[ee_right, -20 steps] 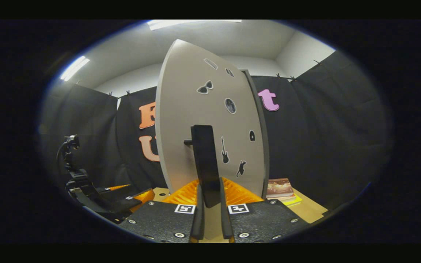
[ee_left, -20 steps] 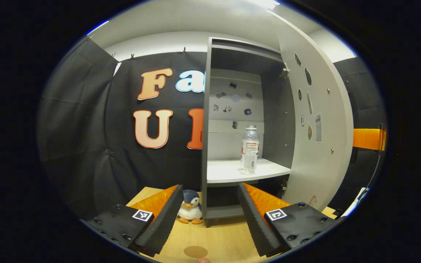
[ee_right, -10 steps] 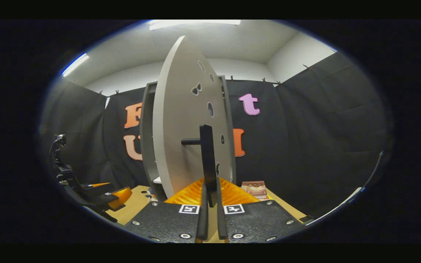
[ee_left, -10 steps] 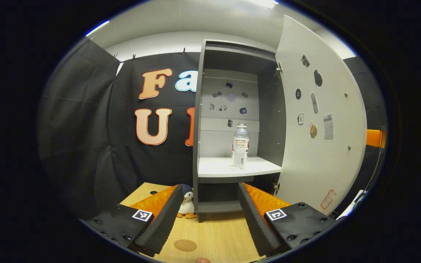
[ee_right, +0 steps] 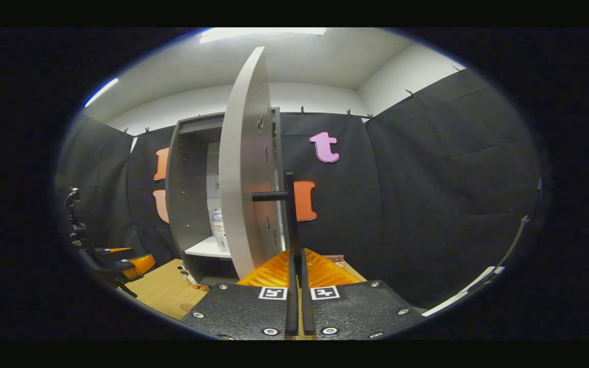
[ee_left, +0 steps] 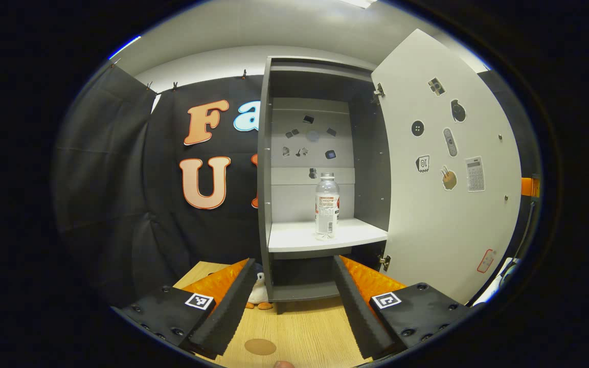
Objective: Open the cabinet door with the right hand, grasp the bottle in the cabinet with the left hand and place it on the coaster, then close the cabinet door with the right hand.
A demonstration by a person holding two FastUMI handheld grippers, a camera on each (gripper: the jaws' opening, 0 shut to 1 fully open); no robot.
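Observation:
A clear bottle (ee_left: 326, 205) with a white cap stands upright on the white shelf (ee_left: 325, 237) of the grey cabinet (ee_left: 264, 204). Its pale door (ee_left: 443, 204) hangs wide open to the right. My left gripper (ee_left: 290, 301) is open, well short of the cabinet and below the shelf. A round brown coaster (ee_left: 260, 346) lies on the wooden table (ee_left: 310, 332) between its fingers. In the right gripper view, my right gripper (ee_right: 295, 266) is shut on the door's black handle (ee_right: 290, 209), with the door (ee_right: 243, 179) nearly edge-on. The bottle (ee_right: 218, 229) shows past the door.
A small penguin toy (ee_left: 259, 295) sits on the table by the cabinet's left foot. In the right gripper view, the left gripper (ee_right: 120, 258) shows far left over the table, and a book (ee_right: 336, 258) lies behind my right fingers.
The door has swung further open, pulled by my right gripper, which stays shut on the handle. The left gripper has drawn back slightly; the cabinet looks smaller and more central.

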